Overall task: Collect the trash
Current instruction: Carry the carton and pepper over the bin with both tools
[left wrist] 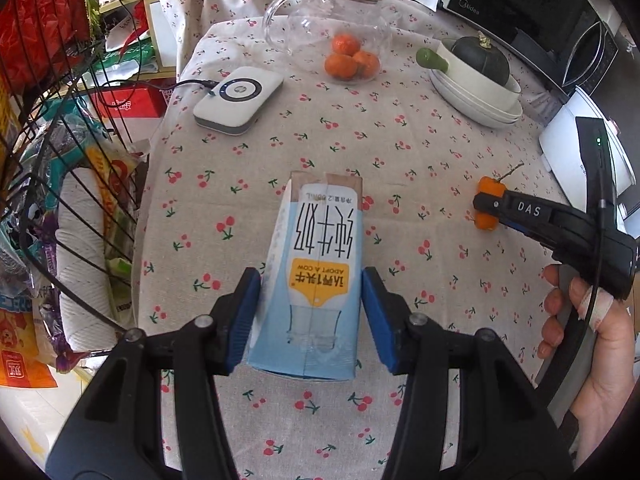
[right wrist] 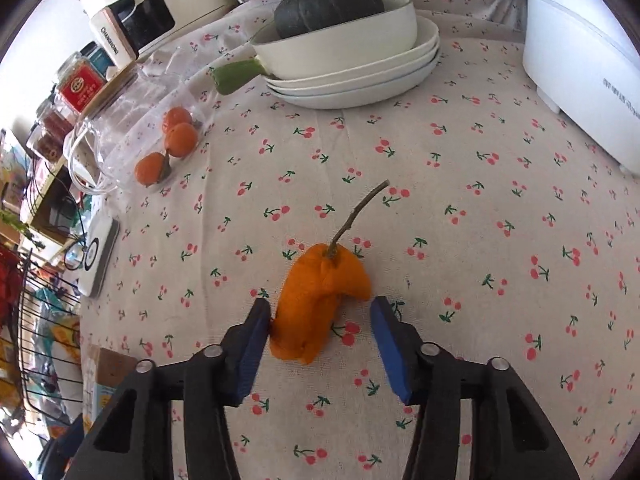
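- On the cherry-print tablecloth (left wrist: 400,168), 2 pieces of trash are seen, neither yet collected.
- The milk carton (left wrist: 316,276), at 6 o'clock, lies between the left gripper (left wrist: 312,316) pads, seemingly clenched.
- The orange peel (right wrist: 316,300), at 6 o'clock, sits inside the released right gripper (right wrist: 320,344); only 1 pad touches it.

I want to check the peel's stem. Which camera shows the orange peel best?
The right wrist view: the orange peel lies close between the open gripper fingers, stem visible. In the left wrist view it is small, partly behind the right gripper.
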Tool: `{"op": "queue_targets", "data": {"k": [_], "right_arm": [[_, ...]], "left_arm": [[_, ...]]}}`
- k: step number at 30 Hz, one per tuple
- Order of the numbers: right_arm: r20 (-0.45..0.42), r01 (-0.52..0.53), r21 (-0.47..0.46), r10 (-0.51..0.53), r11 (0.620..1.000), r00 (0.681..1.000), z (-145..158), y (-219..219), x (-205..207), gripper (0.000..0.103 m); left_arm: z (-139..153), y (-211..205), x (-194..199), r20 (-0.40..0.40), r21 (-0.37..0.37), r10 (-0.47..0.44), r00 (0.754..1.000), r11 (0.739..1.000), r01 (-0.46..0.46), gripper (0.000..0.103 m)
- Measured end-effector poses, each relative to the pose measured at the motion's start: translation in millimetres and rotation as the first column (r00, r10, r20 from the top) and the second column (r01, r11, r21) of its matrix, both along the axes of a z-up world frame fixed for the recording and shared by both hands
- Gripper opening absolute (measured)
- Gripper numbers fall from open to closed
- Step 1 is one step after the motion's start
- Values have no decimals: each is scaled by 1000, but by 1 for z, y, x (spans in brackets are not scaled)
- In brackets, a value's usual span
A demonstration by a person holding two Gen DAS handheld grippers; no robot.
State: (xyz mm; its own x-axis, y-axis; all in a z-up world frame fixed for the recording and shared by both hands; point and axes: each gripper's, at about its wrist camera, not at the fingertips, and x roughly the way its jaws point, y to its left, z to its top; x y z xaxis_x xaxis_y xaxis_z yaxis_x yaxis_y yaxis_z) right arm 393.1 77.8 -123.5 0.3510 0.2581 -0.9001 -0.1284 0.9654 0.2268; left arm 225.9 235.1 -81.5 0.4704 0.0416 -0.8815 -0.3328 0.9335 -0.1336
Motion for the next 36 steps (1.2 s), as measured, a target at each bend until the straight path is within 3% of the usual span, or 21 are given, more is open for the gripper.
{"op": "queue_targets", "data": {"k": [3,10,22,36], "right_arm": [[-12,-27,-14,27,1000,1000,0,0,-3,19],[-8,-73,-52,73,996,997,13,-30,-38,16],[-9,-82,-89,81,993,997,49,-145,-130,16],[5,11,-56,-11,998,1000,77,-282,-238,16]], "left_arm": [[2,-2,-1,3,1,1,1000,1000,-1,53],[10,-18,-18,10,-6,-7,1000,1000,7,53],[23,-72,-56,24,-95,-42,999,995,44,53],[27,-163,-85,48,-106,-215,975,970,219,53]]}}
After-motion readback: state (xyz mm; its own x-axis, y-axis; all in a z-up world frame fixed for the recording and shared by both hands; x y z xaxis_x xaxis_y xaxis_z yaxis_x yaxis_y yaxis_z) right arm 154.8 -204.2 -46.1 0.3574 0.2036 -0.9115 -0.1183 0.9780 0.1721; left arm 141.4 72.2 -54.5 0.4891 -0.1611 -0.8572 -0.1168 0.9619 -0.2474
